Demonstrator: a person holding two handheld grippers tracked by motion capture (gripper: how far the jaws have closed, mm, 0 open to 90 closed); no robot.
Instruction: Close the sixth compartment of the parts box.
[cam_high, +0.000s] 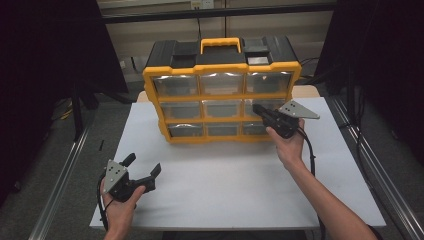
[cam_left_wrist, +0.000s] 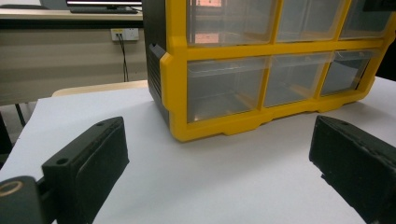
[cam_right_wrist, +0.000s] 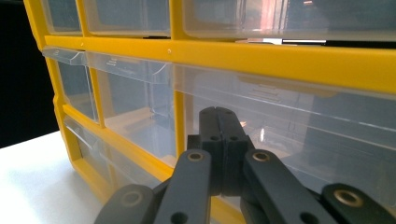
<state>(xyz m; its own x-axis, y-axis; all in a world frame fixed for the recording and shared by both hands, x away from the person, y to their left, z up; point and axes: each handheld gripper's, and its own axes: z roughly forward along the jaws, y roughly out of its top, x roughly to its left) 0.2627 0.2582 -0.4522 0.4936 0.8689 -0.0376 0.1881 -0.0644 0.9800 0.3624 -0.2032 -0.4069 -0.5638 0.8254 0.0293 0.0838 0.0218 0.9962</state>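
Yellow-framed black plastic organiser cabinet (cam_high: 222, 90) with a three-by-three grid of clear drawers stands upright at the far edge of the white desk top (cam_high: 240, 190), roughly centred, drawer fronts facing the person. All drawers look flush with the frame.

Right gripper (cam_high: 258, 109): held up at the cabinet's right column, middle row. Jaws pressed together with no gap, tips right against the clear drawer front (cam_right_wrist: 289, 135); can't tell if they actually touch it. Nothing between the jaws.

Left gripper (cam_high: 142, 166): low over the desk near the front-left corner, well apart from the cabinet. Jaws spread wide, empty, pointing toward the cabinet's lower-left corner (cam_left_wrist: 180, 133).

Room: bare white desk surface between the cabinet and the near edge, open strips of desk either side of the cabinet. Metal rails (cam_high: 65, 175) run along both sides of the desk, below its level.
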